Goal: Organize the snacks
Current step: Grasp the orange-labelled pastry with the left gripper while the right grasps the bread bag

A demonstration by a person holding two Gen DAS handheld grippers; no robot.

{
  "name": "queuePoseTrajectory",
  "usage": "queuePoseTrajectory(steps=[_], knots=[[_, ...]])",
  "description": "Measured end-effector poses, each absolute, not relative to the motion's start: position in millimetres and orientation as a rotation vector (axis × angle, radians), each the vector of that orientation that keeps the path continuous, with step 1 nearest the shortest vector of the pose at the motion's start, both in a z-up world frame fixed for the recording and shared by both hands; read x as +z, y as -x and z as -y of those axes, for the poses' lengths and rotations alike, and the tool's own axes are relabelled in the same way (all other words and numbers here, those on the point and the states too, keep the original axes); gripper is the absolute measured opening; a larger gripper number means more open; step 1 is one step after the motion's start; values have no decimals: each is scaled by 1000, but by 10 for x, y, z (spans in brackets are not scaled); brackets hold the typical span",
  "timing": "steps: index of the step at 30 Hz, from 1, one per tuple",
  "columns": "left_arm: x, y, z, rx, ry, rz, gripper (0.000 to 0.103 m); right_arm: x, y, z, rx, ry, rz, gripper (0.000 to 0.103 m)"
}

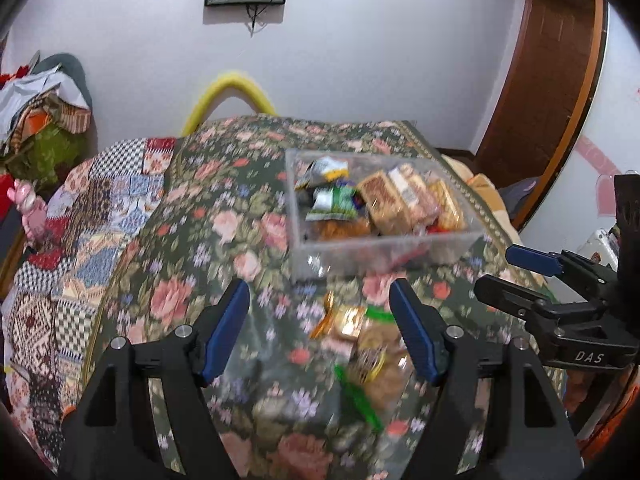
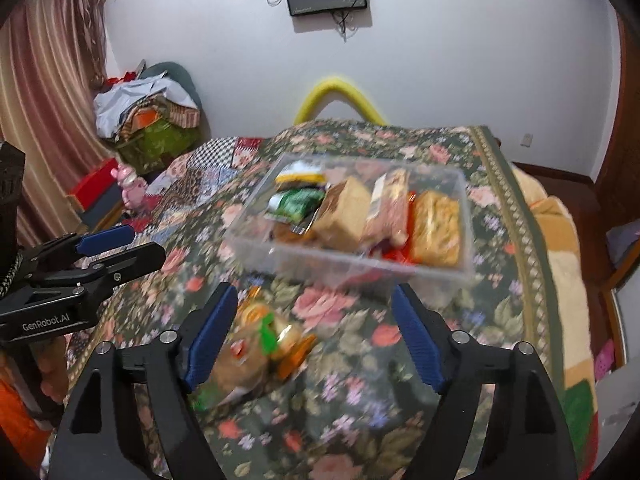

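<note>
I see the left gripper (image 1: 320, 312) above the floral cloth (image 1: 208, 216), fingers spread, nothing between them. My right gripper (image 2: 314, 318) is likewise spread and empty. The clear box (image 1: 384, 248) sits on the cloth ahead of both, holding brown biscuit packs (image 1: 390, 202) on its right side and green-and-white packets (image 1: 332, 200) on its left. Loose snacks (image 1: 360, 344) lie on the cloth just in front of the box, blurred, between my left fingers and beside the right gripper's left finger (image 2: 210, 330).
</note>
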State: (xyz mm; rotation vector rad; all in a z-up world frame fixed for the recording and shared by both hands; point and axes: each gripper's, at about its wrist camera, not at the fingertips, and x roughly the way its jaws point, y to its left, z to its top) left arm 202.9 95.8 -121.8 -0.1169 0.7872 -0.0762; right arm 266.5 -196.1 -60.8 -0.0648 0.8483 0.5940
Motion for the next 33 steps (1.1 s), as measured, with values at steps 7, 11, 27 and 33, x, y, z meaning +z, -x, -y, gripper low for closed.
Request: queuePoseTrajectory(steps=[7, 11, 27, 33], knots=[[-1565, -1824, -1139, -51, 133, -848, 72, -974, -2537, 1702, 631, 69, -961, 77], [-1809, -1800, -1224, -23, 133, -890, 72, -1167, -2487, 1530, 658, 85, -1010, 77], [-2130, -1786, -1189, -45, 164, -961, 72, -1388, -2483, 1414, 711, 76, -1065, 47], [-2092, -1851, -1038, -63, 149, -962, 76, -1271, -2468, 1640, 693, 52, -1031, 39]])
